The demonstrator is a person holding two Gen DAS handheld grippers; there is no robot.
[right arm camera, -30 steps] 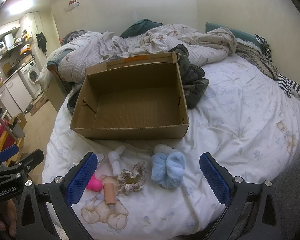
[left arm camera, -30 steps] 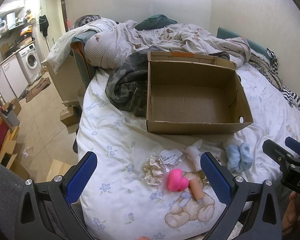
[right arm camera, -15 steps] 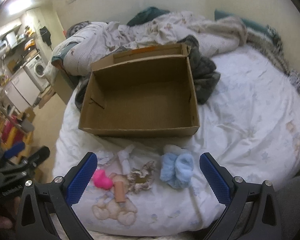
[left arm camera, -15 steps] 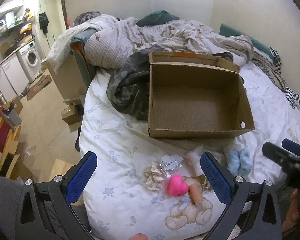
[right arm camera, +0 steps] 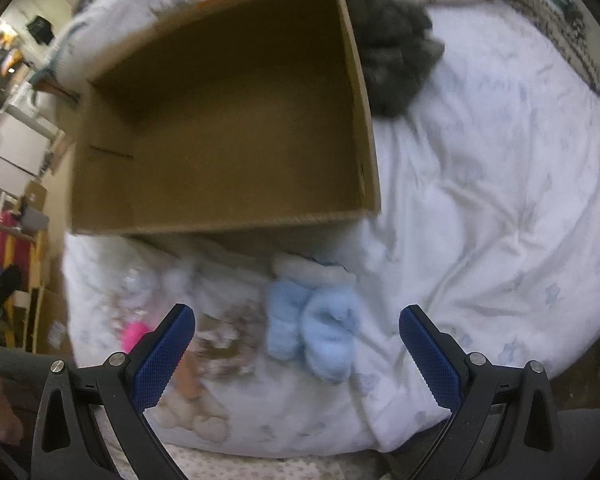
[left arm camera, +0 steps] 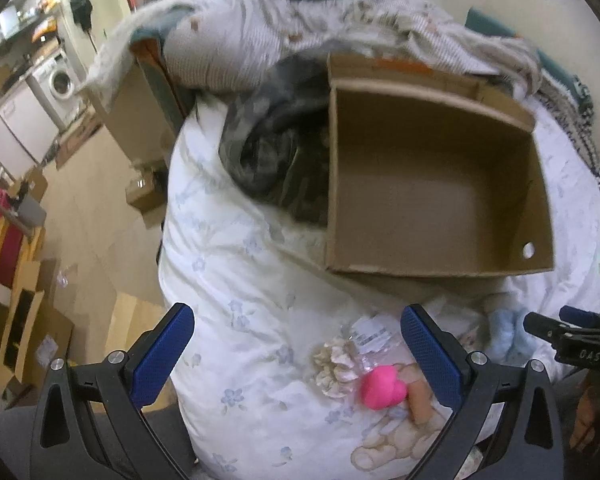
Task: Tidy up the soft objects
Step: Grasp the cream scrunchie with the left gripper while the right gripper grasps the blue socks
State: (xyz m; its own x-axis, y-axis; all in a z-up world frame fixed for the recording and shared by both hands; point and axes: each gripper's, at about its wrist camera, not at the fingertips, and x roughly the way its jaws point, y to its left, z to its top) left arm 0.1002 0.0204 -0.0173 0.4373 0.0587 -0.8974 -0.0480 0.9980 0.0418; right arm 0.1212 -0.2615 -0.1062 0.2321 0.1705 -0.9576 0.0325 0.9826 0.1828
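Hovering over a rumpled bed (right arm camera: 480, 184), the right gripper (right arm camera: 296, 336) hangs w/ its blue-padded jaws spread wide and nothing between them, lined up above a pair of fluffy blue socks (right arm camera: 312, 324) lying just in front of an empty cardboard box (right arm camera: 228, 120). The left gripper (left arm camera: 298, 344) is likewise released and empty, held off to the side over the quilt, w/ a pink heart-shaped toy (left arm camera: 382, 388), a cream scrunchie (left arm camera: 336, 364) and a clear packet w/ a label (left arm camera: 374, 336) beside its right pad. The step in hand looks to be the first pick, prob. the socks, since they sit centred betw. the right pads (right arm camera: 164, 352). To do it well: come straight down so both socks fall inside the span, press lightly into the quilt so the pads get under the fluff, then close slowly; plush squashes, so a full squeeze is needed before lifting. Aim at the middle where the two socks touch, or only one may come up. Avoid pinching the sheet along w/ them. Both views are motion-blurred, esp. the right one, so the small items left of the socks can't be told apart there. The box's near wall stands close behind the socks, so lift clear of its rim before carrying over and letting go inside.
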